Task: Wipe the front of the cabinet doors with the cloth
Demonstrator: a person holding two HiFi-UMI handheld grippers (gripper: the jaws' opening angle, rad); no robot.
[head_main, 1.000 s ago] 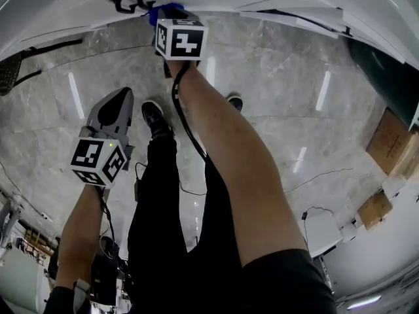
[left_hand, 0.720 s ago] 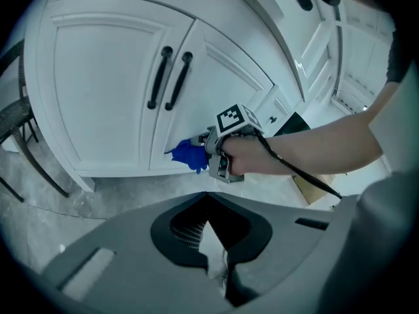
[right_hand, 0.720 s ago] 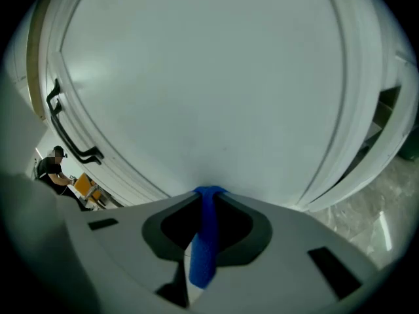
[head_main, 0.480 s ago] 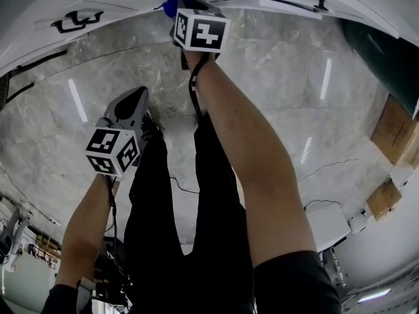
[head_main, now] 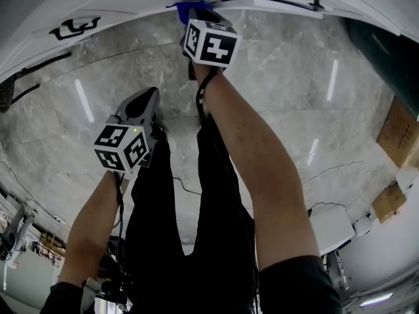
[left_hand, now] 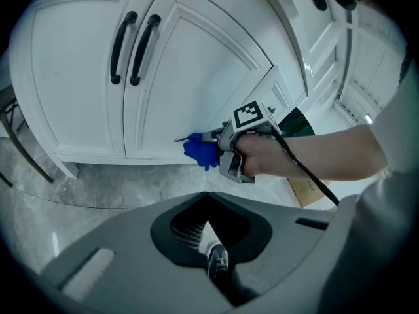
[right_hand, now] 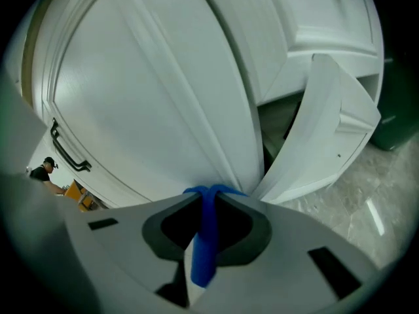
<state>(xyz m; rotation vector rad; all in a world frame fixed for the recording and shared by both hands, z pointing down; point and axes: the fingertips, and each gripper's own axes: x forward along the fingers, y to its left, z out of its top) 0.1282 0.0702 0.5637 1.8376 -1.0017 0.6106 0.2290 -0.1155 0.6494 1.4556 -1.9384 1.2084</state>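
The right hand-held gripper point(right_hand: 208, 200) is clamped on the blue cloth point(right_hand: 203, 247) and presses it against the lower edge of the white cabinet door point(right_hand: 150, 97), ready for rubbing. The left hand-held gripper point(left_hand: 207, 198), jaws together and empty, hangs well back from that door, out of the way.

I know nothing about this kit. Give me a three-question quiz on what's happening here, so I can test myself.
1. Multiple choice: what is pinched between the fingers of the right gripper?
A) a blue cloth
B) a yellow sponge
C) a spray bottle

2. True or false: the left gripper is pressed against the cabinet door.

3. Fill in the word: the handles on the white doors are ____ in colour.

Key
1. A. The right gripper holds the cloth at the bottom of the door.
2. False. The left gripper hangs over the floor, away from the cabinet, with its fingers together on nothing.
3. Black.
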